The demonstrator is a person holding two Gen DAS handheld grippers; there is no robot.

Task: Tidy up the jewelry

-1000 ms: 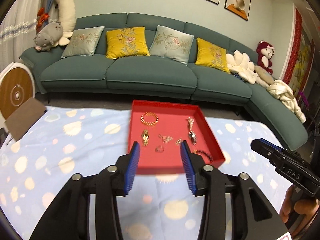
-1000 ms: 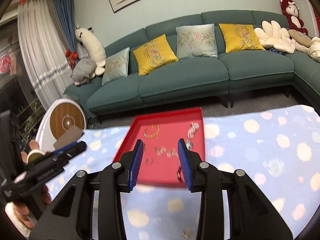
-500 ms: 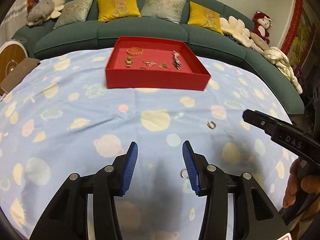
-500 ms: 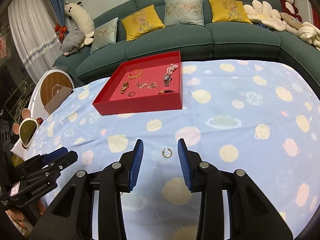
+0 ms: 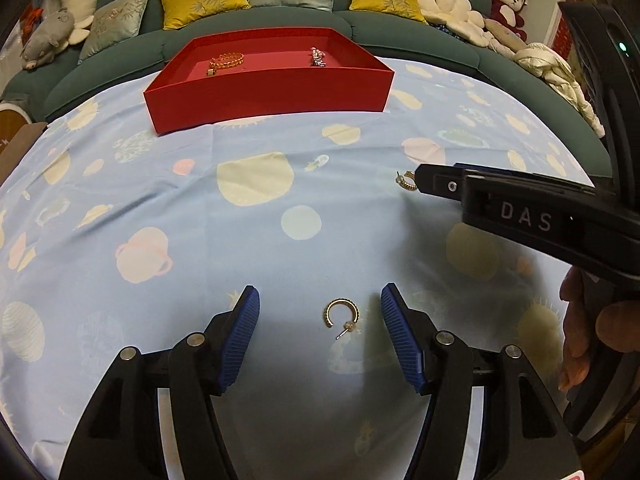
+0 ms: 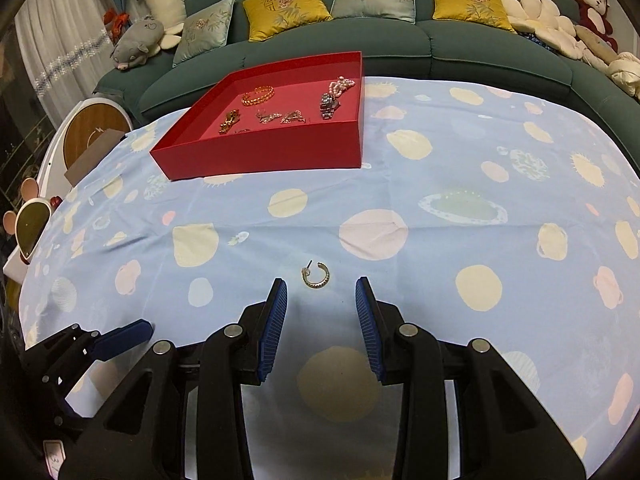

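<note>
A gold hoop earring lies on the blue tablecloth between the open fingers of my left gripper. A second gold hoop earring lies just ahead of my open right gripper; it also shows in the left wrist view, partly hidden by the right gripper's tip. A red tray at the table's far side holds a gold bracelet, a pink bead string, a watch and several small pieces. Both grippers are empty.
A green sofa with cushions and plush toys runs behind the table. A round mirror and a brown box sit at the table's left edge. My left gripper shows at lower left in the right wrist view.
Both grippers have pulled back from the red tray and dropped low over the cloth. Each now has a hoop earring at its open fingers.
</note>
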